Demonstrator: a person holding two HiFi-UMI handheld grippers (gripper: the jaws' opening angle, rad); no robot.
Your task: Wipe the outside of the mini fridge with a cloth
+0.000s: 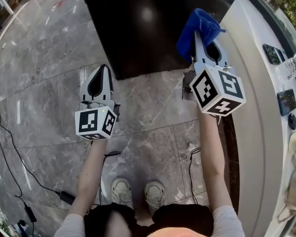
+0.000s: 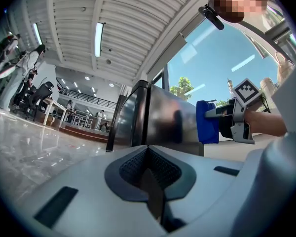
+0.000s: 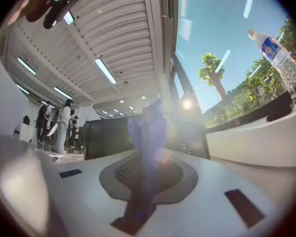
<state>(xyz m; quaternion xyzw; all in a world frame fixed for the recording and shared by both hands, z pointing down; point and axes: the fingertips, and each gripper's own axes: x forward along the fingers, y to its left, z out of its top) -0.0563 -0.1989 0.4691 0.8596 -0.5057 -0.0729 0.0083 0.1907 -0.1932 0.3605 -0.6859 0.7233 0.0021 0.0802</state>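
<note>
While right gripper (image 1: 202, 37) pinches cloth (image 1: 196, 26), fridge (image 1: 148, 28) edge hidden — left gripper (image 1: 104, 72) closed.

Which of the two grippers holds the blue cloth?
The right gripper is shut on the blue cloth; the left gripper is shut and empty.

surface: grey marble floor (image 1: 49, 48) | mini fridge (image 1: 148, 28) is stood on it | black cables (image 1: 64, 196) are laid below-left of the fridge

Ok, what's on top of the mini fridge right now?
The mini fridge has a glossy black top with nothing standing on it. The blue cloth, shut in the right tongs, overlaps its near right corner; the patch beneath the cloth is covered.
</note>
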